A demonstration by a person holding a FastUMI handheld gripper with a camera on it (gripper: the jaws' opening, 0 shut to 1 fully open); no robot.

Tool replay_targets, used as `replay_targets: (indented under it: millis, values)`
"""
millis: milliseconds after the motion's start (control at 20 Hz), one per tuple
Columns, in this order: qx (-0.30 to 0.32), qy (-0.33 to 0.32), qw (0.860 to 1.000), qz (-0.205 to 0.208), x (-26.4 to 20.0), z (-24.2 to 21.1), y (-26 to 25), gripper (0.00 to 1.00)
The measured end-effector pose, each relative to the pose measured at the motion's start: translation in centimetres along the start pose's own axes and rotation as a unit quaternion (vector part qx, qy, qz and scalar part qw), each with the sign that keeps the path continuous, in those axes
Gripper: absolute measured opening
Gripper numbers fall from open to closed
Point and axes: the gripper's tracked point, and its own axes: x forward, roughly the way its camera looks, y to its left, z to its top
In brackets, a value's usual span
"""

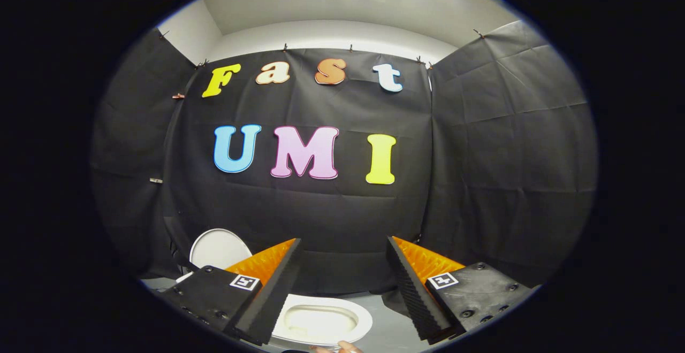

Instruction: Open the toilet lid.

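The gripper (342, 283) hangs with its fingers spread wide and gripping nothing above the toilet bowl (321, 322), whose lid (218, 247) already stands raised against the booth's black cloth wall (332, 219), suggesting the opening is done.

black cloth wall (514, 144) — creased, grey floor (390, 326), white ceiling (332, 0)

The single camera rides on the gripper (342, 267) and looks forward along its two spread fingers; it sits above the white ceramic toilet bowl (321, 321), close to it; it faces the black cloth wall (321, 219), tilted slightly down.
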Motion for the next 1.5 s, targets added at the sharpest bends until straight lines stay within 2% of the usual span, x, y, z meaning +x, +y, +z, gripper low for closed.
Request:
replay_targets:
  millis: [600,1500]
  values:
    - [0.007,0.001,0.999,0.047,-0.3,0.1,3.3,0.98]
    - [0.000,-0.006,0.998,0.056,-0.3,0.2,4.1,0.98]
